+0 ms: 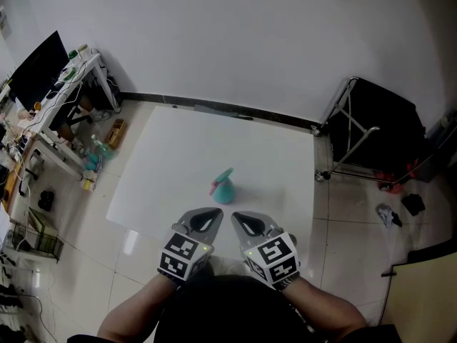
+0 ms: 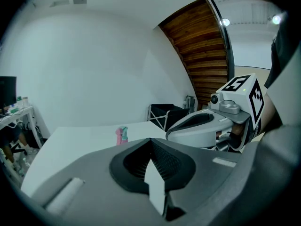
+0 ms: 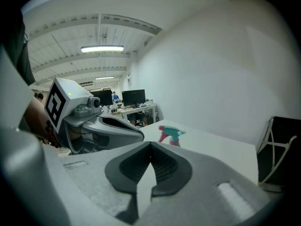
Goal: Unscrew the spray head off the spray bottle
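Your left tongs (image 1: 213, 214) are fully shut, the two ribbed pads pressed together at the tip with nothing between them; the left gripper view (image 2: 150, 141) shows this plainly. Your right tongs (image 1: 237, 217) are the same, jaws together and empty, as the right gripper view (image 3: 150, 145) shows. You hold both side by side at the near edge of the white table (image 1: 186, 141), tips angled toward each other and close but not touching, each tilted a little downward. Each carries its cube with black-and-white square markers at the back, nearest your wrists.

The spray bottle (image 1: 224, 188) stands upright on the table just ahead of the two tips, roughly in line with the gap between them, and apart from both tongs. Its body is teal, and the spray head (image 1: 222, 176) on top is teal with a pink trigger, still seated on the bottle. In the left gripper view the bottle (image 2: 122, 135) shows just above the left jaw; in the right gripper view (image 3: 171, 136) it sits just above the closed tips.

Beyond the table's right corner stands a black folding cart (image 1: 375, 123), and off to the left is a cluttered desk (image 1: 68, 84) with a dark monitor (image 1: 37, 68).
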### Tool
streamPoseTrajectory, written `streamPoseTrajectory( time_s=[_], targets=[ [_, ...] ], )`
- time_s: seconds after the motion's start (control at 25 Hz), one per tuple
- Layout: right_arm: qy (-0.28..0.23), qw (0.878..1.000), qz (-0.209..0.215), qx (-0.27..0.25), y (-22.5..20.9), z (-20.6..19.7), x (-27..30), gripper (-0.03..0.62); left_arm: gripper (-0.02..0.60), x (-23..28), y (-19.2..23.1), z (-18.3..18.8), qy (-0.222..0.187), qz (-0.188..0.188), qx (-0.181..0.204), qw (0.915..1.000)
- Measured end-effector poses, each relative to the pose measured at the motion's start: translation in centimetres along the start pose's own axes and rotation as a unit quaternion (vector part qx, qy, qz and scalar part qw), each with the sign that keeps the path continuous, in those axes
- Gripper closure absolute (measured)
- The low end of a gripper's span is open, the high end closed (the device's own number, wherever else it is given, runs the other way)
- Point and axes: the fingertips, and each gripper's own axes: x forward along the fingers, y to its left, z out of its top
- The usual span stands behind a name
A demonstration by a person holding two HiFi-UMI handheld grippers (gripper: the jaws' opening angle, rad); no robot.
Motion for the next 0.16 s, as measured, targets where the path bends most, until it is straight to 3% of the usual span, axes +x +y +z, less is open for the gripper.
streamPoseTrajectory(
  time_s=[0.16],
  targets=[
    [0.001,1.0,0.0,-0.001,0.21,-0.02,-0.12,0.603,0.565,-0.23,-0.13,-0.05,0.0,0.0,0.0,1.0]
  ],
)
